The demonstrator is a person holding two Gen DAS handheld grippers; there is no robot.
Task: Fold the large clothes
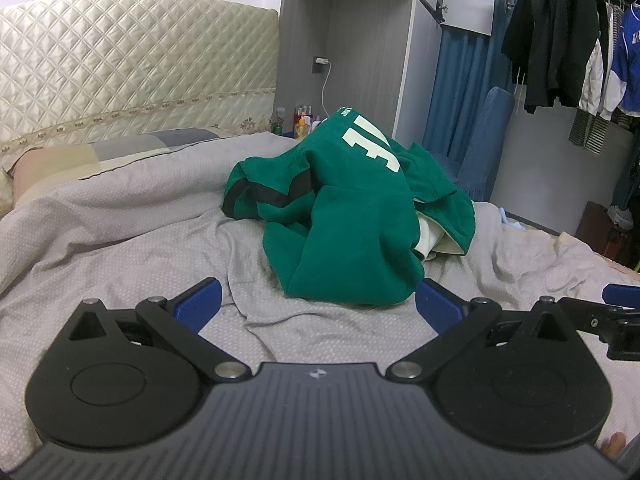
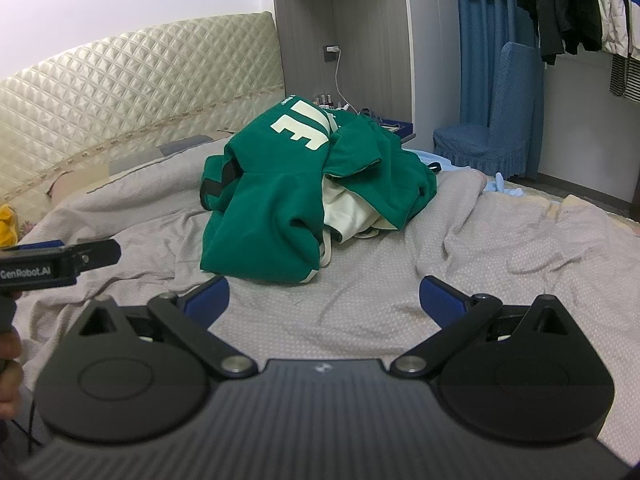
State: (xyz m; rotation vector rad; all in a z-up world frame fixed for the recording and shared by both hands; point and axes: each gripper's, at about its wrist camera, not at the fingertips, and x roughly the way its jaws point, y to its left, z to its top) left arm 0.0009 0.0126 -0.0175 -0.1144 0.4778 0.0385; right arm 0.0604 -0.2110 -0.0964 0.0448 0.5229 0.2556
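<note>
A green sweatshirt [image 1: 344, 216] with cream lettering, black stripes and a cream lining lies crumpled in a heap on the grey bed cover [image 1: 120, 240]. It also shows in the right wrist view [image 2: 288, 192]. My left gripper [image 1: 318, 304] is open and empty, just in front of the heap's near edge. My right gripper [image 2: 324, 300] is open and empty, a short way in front of the heap. The left gripper's body also shows at the left of the right wrist view [image 2: 60, 262].
A quilted headboard [image 1: 136, 64] runs along the far side. A grey cabinet niche [image 1: 344, 40] with bottles stands behind the bed. A blue chair [image 2: 500, 120] and hanging clothes [image 1: 568, 36] are at the right. The grey cover [image 2: 500, 248] is wrinkled.
</note>
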